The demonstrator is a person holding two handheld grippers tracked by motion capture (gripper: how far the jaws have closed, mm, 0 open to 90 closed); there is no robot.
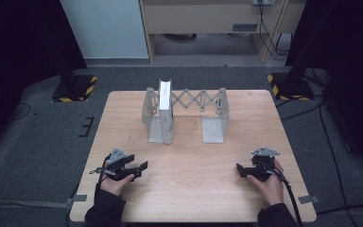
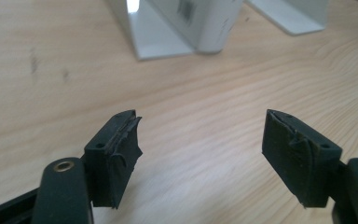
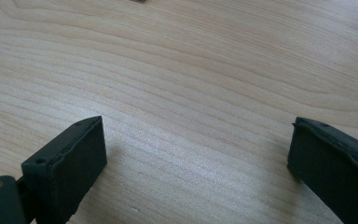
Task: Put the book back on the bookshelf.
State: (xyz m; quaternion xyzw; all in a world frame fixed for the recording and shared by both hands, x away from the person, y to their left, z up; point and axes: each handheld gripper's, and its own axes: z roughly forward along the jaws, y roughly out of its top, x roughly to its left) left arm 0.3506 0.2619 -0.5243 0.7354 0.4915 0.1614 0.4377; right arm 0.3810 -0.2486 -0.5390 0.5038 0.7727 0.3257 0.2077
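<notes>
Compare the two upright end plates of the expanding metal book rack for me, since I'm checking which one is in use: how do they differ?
The left grey metal end plate has a white book standing upright against it; the right grey metal end plate holds nothing. Both stand upright, joined by the scissor lattice.

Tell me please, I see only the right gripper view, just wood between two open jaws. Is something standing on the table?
Observer: Yes, an extendable bookend rack stands at the far edge of the table.
Operator: Is something in it?
Observer: One white book stands upright against its left end.
Operator: And the left gripper?
Observer: The left gripper rests near the front edge, jaws open, pointing toward that book.
</notes>
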